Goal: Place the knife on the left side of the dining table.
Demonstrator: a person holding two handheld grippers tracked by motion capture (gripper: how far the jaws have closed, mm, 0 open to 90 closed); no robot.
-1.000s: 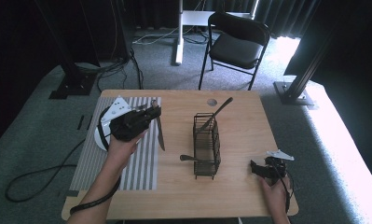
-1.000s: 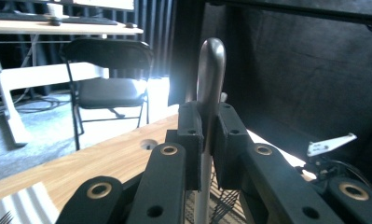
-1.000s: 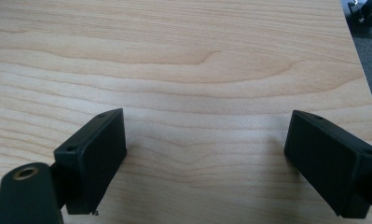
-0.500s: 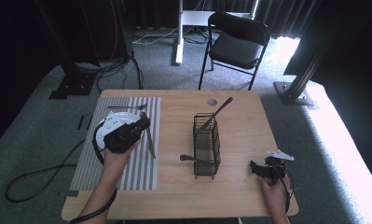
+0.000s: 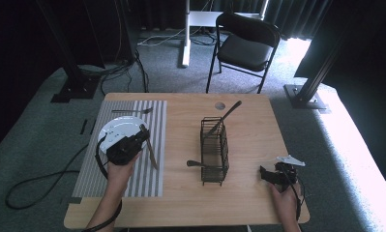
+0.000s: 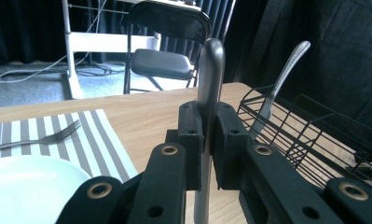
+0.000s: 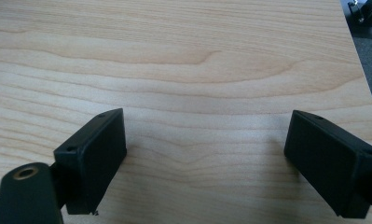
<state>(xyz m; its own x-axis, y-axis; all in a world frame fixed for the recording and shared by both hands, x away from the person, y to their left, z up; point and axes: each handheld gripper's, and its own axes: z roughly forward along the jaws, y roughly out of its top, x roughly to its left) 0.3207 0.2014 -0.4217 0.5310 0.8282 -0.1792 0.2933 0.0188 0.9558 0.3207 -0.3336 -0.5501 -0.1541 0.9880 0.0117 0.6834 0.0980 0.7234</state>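
Note:
My left gripper (image 5: 141, 137) is shut on a metal knife (image 5: 153, 157) over the striped placemat (image 5: 152, 108), just right of the white plate (image 5: 114, 128). In the left gripper view the jaws (image 6: 207, 135) clamp the knife (image 6: 209, 65), whose rounded end stands up above them. A fork (image 5: 132, 111) lies on the mat beyond the plate. The black wire basket (image 5: 214, 154) stands mid-table with a utensil (image 5: 227, 116) leaning out of it. My right gripper (image 5: 264, 174) rests open near the front right corner, with only bare wood between its jaws (image 7: 204, 154).
A second utensil handle (image 5: 194, 164) pokes out of the basket's left side. A black folding chair (image 5: 246, 46) stands behind the table. A small round hole (image 5: 220, 105) is in the tabletop at the back. Cables run over the floor at left.
My left gripper has carried the knife toward the person and slightly left, from the mat's far part to beside the plate. The right gripper has not moved.

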